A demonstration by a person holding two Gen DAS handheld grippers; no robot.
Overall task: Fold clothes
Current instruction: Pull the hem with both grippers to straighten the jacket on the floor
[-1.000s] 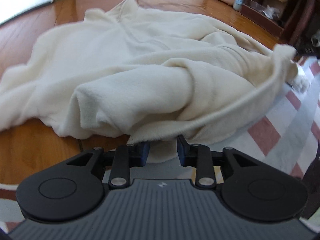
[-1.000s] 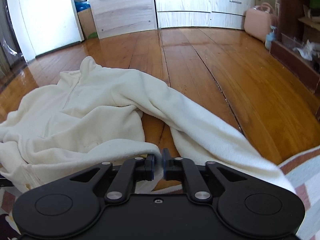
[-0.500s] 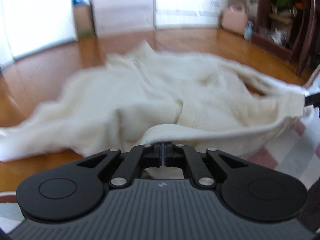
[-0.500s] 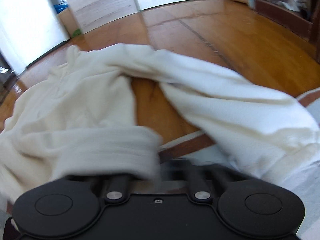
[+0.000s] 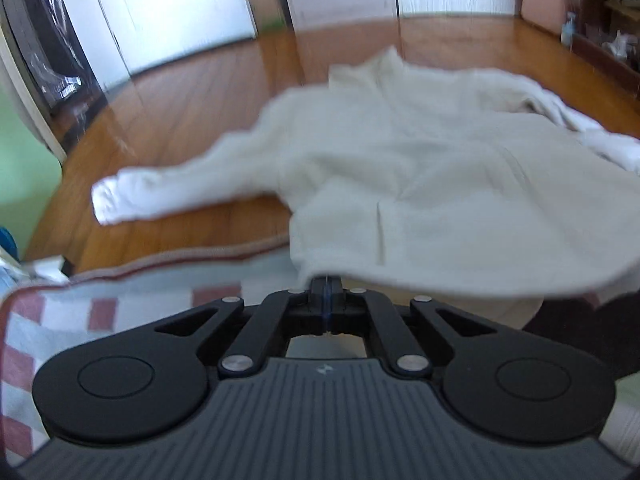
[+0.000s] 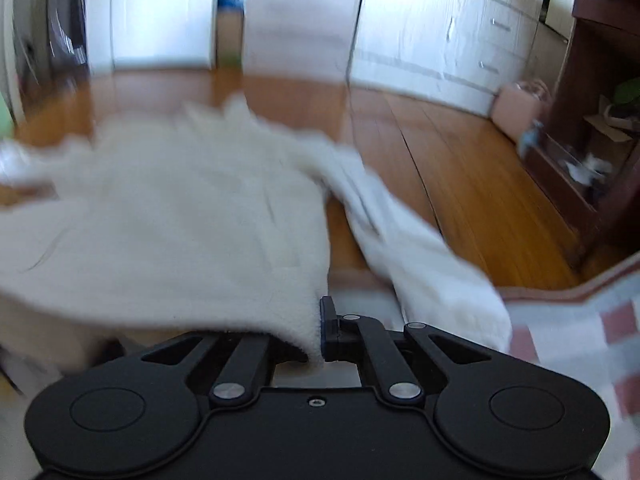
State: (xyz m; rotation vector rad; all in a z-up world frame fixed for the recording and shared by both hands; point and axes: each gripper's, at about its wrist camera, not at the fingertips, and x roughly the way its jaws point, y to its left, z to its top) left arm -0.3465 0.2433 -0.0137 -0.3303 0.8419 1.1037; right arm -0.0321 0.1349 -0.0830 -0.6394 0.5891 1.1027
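cream fleece garment [image 5: 420, 168]: spread ahead of both jaws over wooden floor [image 5: 192, 96], near hem lifted, sleeves splayed, blurred | left gripper [image 5: 326, 298]: jaws closed, hem pinched | right gripper [image 6: 320, 330]: hem clamped, left finger covered | checked blanket [image 5: 132, 300]: below jaws

Both wrist views low, close, facing across cream garment [image 5: 420, 176] [image 6: 168, 216]; shared: garment, wooden floor [image 5: 192, 104] [image 6: 480, 184].
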